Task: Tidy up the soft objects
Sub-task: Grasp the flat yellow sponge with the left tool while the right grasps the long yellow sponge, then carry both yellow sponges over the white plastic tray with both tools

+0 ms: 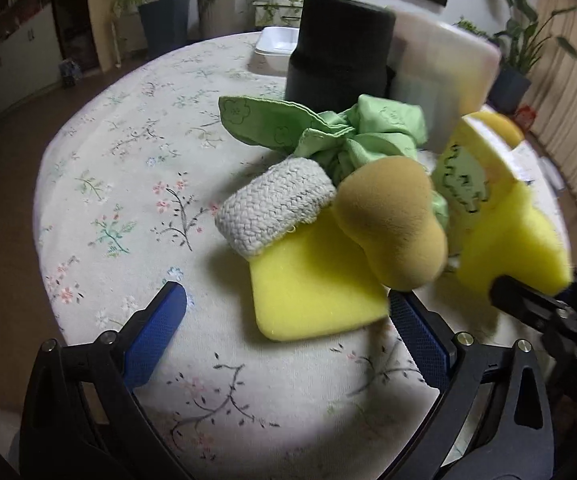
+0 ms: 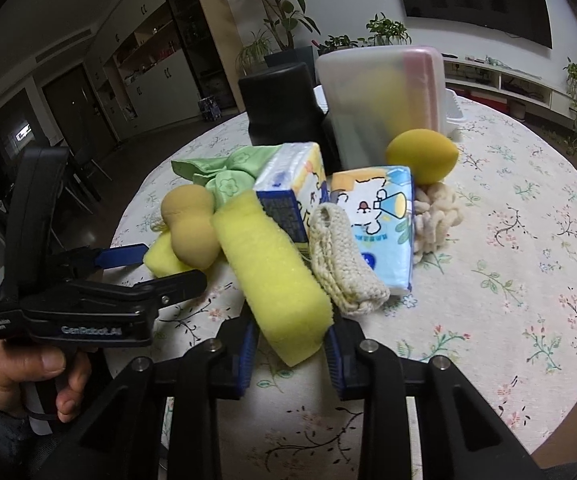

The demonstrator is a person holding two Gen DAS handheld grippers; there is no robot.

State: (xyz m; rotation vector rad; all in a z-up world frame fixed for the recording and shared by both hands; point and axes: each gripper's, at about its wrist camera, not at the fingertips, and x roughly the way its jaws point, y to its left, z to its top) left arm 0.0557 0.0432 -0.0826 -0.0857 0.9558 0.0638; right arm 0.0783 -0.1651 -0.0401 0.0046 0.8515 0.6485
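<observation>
Lower left of the left wrist view: left gripper (image 1: 284,334), blue pads spread wide, empty, hovering over the flat yellow foam sponge (image 1: 312,288) half under a grey knitted cloth (image 1: 274,206) at centre. Lower centre of the right wrist view: right gripper (image 2: 290,350) clamped on a thick yellow sponge block (image 2: 272,276), lifted. Probably mid-carry; next, likely into the translucent plastic bin (image 2: 384,92), upper right.

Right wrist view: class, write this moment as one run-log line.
right gripper: shut on yellow sponge, lifted | left gripper: open, beside flat yellow sponge | tan sponge: on pile
</observation>
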